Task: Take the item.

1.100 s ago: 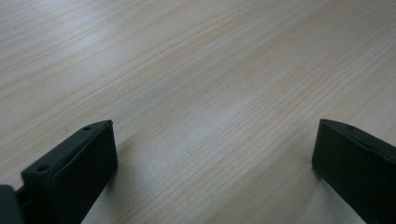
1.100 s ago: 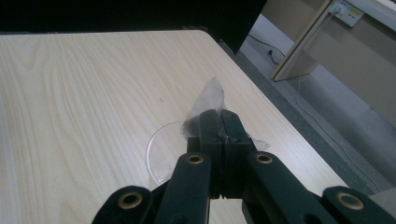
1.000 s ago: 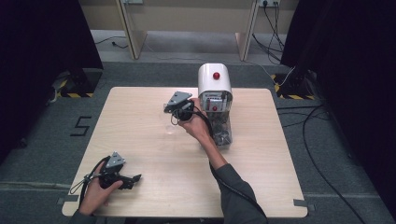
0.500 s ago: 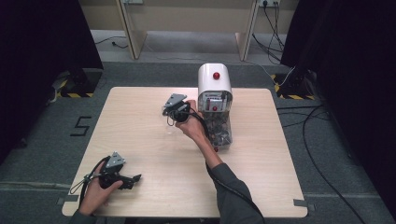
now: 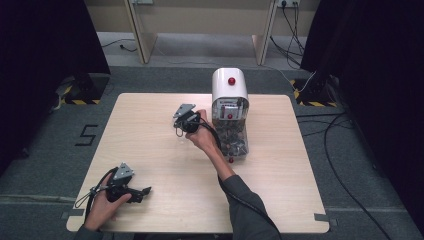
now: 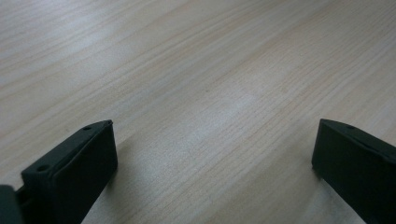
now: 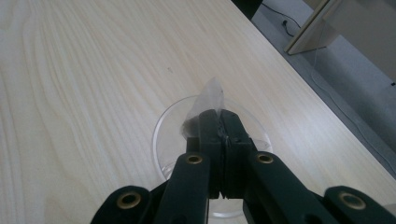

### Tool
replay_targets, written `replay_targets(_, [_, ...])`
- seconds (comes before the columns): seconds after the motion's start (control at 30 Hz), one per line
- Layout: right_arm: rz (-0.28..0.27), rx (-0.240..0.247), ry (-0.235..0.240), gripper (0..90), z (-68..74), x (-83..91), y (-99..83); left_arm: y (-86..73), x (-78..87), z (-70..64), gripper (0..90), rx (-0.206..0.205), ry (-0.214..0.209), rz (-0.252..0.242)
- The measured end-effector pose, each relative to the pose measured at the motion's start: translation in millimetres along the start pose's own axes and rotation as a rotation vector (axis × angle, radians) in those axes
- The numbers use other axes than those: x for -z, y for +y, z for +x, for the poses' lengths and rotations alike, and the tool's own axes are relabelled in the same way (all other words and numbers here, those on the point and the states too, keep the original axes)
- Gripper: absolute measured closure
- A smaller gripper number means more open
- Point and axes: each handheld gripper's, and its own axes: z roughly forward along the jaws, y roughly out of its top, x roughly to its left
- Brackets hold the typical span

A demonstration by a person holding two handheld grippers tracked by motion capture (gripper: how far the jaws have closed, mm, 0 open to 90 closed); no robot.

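My right gripper [image 7: 218,114] is shut on the rim of a clear plastic cup [image 7: 164,135], pinching the cup's wall between its jaws above the table. In the high view this right gripper [image 5: 181,127] is held just left of a white dispenser [image 5: 229,90] with a red knob on top and a clear lower bin of small pieces. My left gripper [image 5: 143,192] rests on the table near the front left corner. In its own view the left gripper [image 6: 212,149] is open, with bare wood between the jaws.
The light wooden table [image 5: 150,115] stands on grey floor. A small red piece [image 5: 231,160] lies on the table in front of the dispenser. Cables [image 5: 325,125] run over the floor at the right.
My right gripper with the cup has drifted slightly left and toward the person, away from the dispenser. The left gripper has stayed still.
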Motion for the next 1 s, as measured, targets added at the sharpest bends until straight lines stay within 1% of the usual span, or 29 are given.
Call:
replay_targets(0.03, [0.009, -0.016, -0.001, 89.5, 1.4, -0.3, -0.7, 0.0, 0.1, 0.0, 0.0, 0.0, 0.0, 0.001])
replay_targets(0.07, [0.006, 0.0, 0.0, 89.2, 0.0, -1.3, -1.1, 0.0, 0.0, 0.0, 0.0, 0.0, 0.0, 0.0])
replay_targets(0.1, [0.009, 0.0, 0.0, 88.7, -0.3, -1.6, -1.5, 0.0, 0.0, 0.0, 0.0, 0.0, 0.0, 0.0])
replay_targets(0.13, [0.01, -0.004, -0.001, 87.8, -0.4, -2.0, -1.7, 0.0, 0.1, 0.0, 0.0, 0.0, 0.0, 0.001])
replay_targets(0.17, [0.016, -0.022, -0.004, 86.7, 0.6, -1.8, -2.1, 0.0, 0.1, 0.0, 0.0, 0.0, 0.0, 0.0])
replay_targets(0.2, [0.016, -0.022, -0.003, 85.9, 0.3, -2.0, -2.3, 0.0, 0.1, 0.0, 0.0, 0.0, -0.001, 0.0])
replay_targets(0.3, [0.0, -0.012, -0.003, 83.5, -0.9, -1.8, -1.4, 0.0, 0.0, 0.0, 0.0, 0.0, 0.0, -0.001])
replay_targets(0.33, [-0.002, -0.026, -0.007, 82.7, 0.0, -1.0, -1.0, 0.0, 0.1, 0.0, 0.0, 0.0, 0.0, 0.001])
replay_targets(0.37, [-0.004, -0.029, -0.009, 81.9, -0.1, -0.5, -0.5, 0.0, 0.1, 0.0, 0.0, 0.0, -0.001, 0.0])
replay_targets(0.4, [-0.007, -0.027, -0.01, 81.0, -0.6, 0.2, 0.3, 0.0, 0.0, 0.0, 0.0, 0.0, 0.0, 0.0])
replay_targets(0.43, [-0.01, -0.034, -0.01, 79.9, -0.2, 1.1, 0.9, 0.0, 0.1, 0.0, 0.0, 0.0, 0.0, 0.001])
replay_targets(0.47, [-0.021, -0.02, -0.012, 78.9, -1.4, 1.4, 1.8, 0.0, 0.0, 0.0, 0.0, 0.0, 0.0, 0.0])
replay_targets(0.5, [-0.025, -0.021, -0.015, 78.4, -1.3, 2.5, 2.3, 0.0, 0.1, 0.0, 0.0, 0.0, 0.0, 0.001])
replay_targets(0.53, [-0.024, -0.033, -0.015, 77.6, -0.3, 4.1, 2.8, 0.0, 0.1, 0.0, 0.0, 0.0, 0.0, 0.001])
replay_targets(0.57, [-0.03, -0.027, -0.016, 76.3, -0.6, 5.0, 3.2, 0.0, 0.0, 0.0, 0.0, 0.0, 0.0, 0.0])
replay_targets(0.63, [-0.037, -0.053, -0.016, 71.0, 0.3, 7.5, 2.9, 0.0, 0.0, 0.0, 0.0, 0.0, 0.0, 0.0])
replay_targets(0.67, [-0.037, -0.053, -0.016, 71.0, 0.3, 7.5, 2.9, 0.0, 0.1, 0.0, 0.0, 0.0, -0.001, 0.0])
replay_targets(0.7, [-0.049, -0.04, -0.019, 67.7, -1.3, 8.9, 2.5, 0.0, 0.0, 0.0, 0.0, 0.0, -0.001, 0.0])
replay_targets(0.73, [-0.049, -0.04, -0.019, 67.7, -1.3, 8.9, 2.5, 0.0, 0.1, 0.1, 0.0, 0.0, -0.001, 0.001])
replay_targets(0.77, [-0.06, -0.065, -0.015, 64.5, 0.2, 11.9, 2.0, 0.0, 0.0, 0.0, 0.0, 0.0, 0.0, 0.0])
replay_targets(0.8, [-0.06, -0.065, -0.015, 64.5, 0.2, 11.9, 2.0, 0.0, 0.0, 0.0, 0.0, 0.0, 0.0, 0.0])
replay_targets(0.83, [-0.068, -0.048, -0.011, 62.6, -0.4, 13.1, 1.6, 0.0, 0.1, 0.0, 0.0, 0.0, 0.0, 0.0])
replay_targets(0.9, [-0.072, -0.036, -0.021, 59.6, 0.8, 17.5, 0.2, 0.0, 0.0, 0.1, 0.0, 0.0, -0.001, 0.0])
replay_targets(0.93, [-0.074, -0.051, -0.023, 57.9, 2.7, 22.5, -1.5, 0.0, 0.1, 0.0, 0.0, 0.0, 0.0, 0.001])
replay_targets(1.0, [-0.08, -0.045, -0.026, 56.8, 2.5, 25.2, -2.4, 0.0, 0.1, 0.0, 0.0, 0.0, 0.0, 0.001])
